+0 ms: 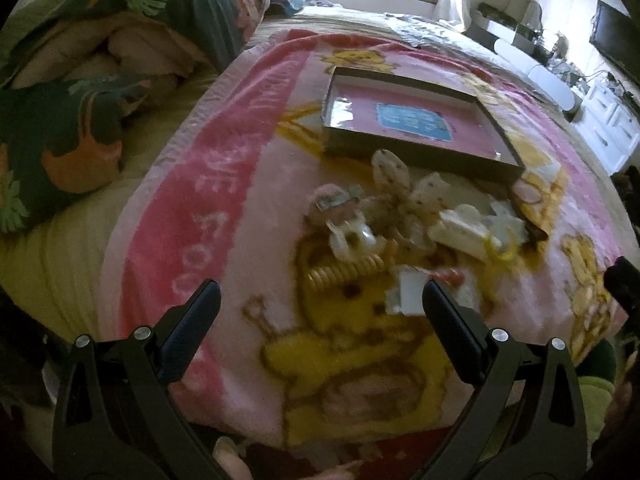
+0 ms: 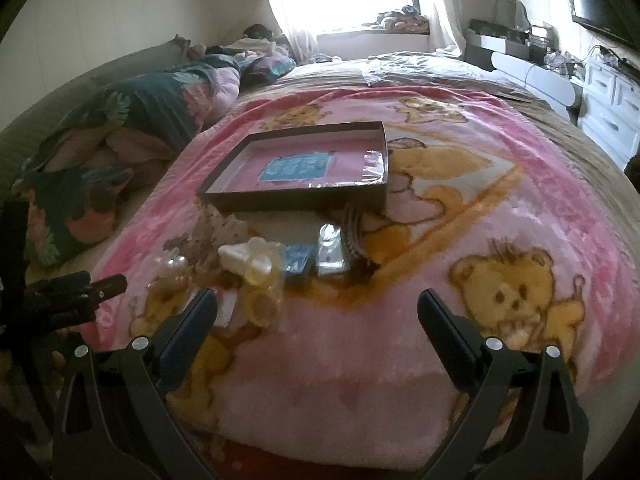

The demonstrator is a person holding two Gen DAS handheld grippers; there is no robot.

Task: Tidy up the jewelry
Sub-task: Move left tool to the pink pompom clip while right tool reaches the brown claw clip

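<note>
Both the left gripper [image 1: 320, 300] and right gripper [image 2: 318, 308] hover spread apart and empty above the jewelry pile [image 1: 404, 220] beside the shallow box [image 1: 408, 120] on the bed's pink blanket [image 2: 400, 360].

My left gripper [image 1: 320, 312] is black all over. It has two flat fingers [image 1: 192, 328] with dark, bumpy pads on the inside. Shiny round silver screws [image 1: 142, 333] sit where the black arms join, two on each side. My right gripper [image 2: 318, 316] looks just the same: black frame, dark blue-black fingers [image 2: 444, 336], and little silver screws [image 2: 494, 343] at the joints.
</note>
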